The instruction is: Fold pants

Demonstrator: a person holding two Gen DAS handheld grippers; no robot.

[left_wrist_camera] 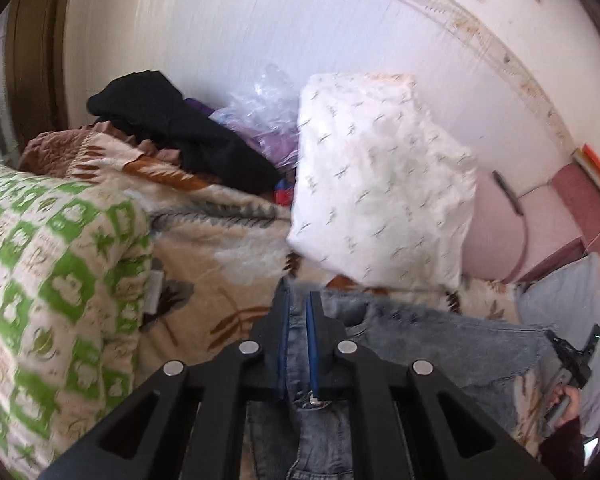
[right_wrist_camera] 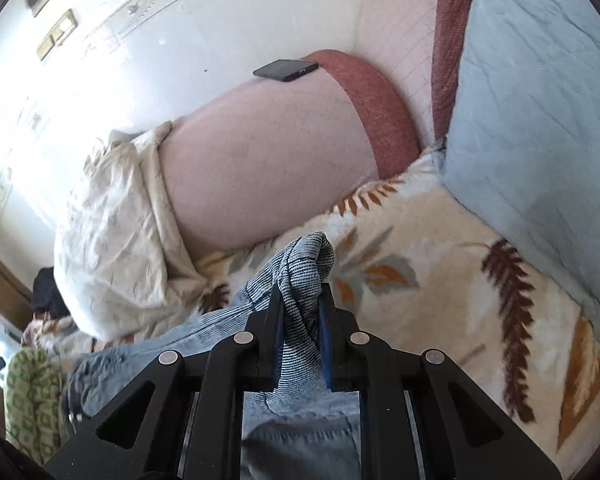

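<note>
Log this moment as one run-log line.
step: lifting jeans off leaf-print blanket | left gripper: shut on jeans | right gripper: shut on jeans | fold: not yet made

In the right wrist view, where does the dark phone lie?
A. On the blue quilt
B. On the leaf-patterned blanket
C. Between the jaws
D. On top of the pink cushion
D: the phone rests on the rounded top of the pink cushion, near its red band.

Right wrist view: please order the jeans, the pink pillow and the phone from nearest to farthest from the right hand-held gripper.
1. Jeans, clamped in the right hand-held gripper.
2. Pink pillow, just beyond on the bed.
3. Phone, on the pillow's far top edge.
</note>
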